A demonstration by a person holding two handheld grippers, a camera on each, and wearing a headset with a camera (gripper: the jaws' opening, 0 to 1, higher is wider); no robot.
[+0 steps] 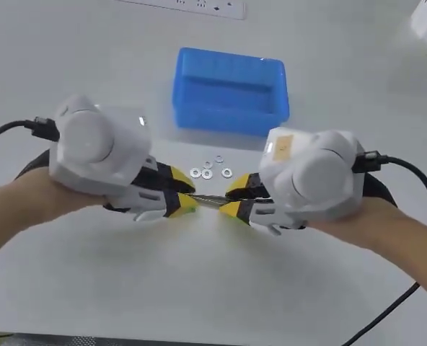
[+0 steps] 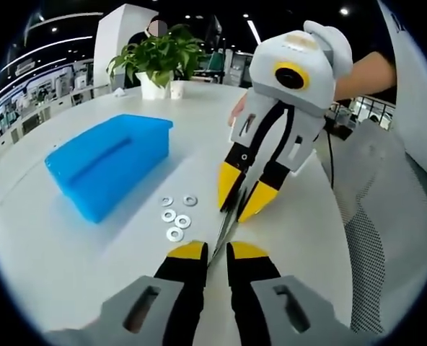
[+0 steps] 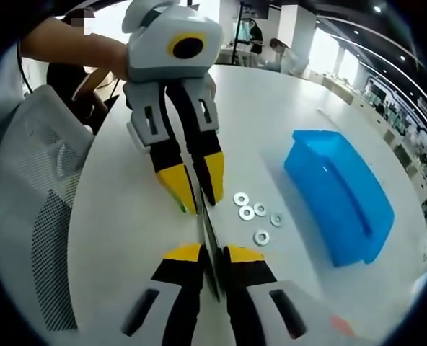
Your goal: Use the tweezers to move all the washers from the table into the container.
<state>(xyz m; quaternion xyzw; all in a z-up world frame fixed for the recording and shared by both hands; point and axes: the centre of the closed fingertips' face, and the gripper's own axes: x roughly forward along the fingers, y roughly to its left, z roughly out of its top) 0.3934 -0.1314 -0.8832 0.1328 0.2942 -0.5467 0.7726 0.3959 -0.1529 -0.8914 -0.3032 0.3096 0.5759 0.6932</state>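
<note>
Left gripper [image 1: 188, 196] and right gripper [image 1: 232, 199] clamped on slim metal tweezers [image 1: 210, 201] beside flat ring washers [image 1: 207, 173], boxy blue container [image 1: 228, 120]

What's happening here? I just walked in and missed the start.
A person holds a gripper in each hand. The left gripper and right gripper both pinch the tweezers between them, over the table. A few washers lie loose nearby, short of the blue container, which looks empty.

An open office: mesh chair [image 3: 40, 216], potted plant [image 2: 156, 54], ceiling lights [image 2: 253, 30].
</note>
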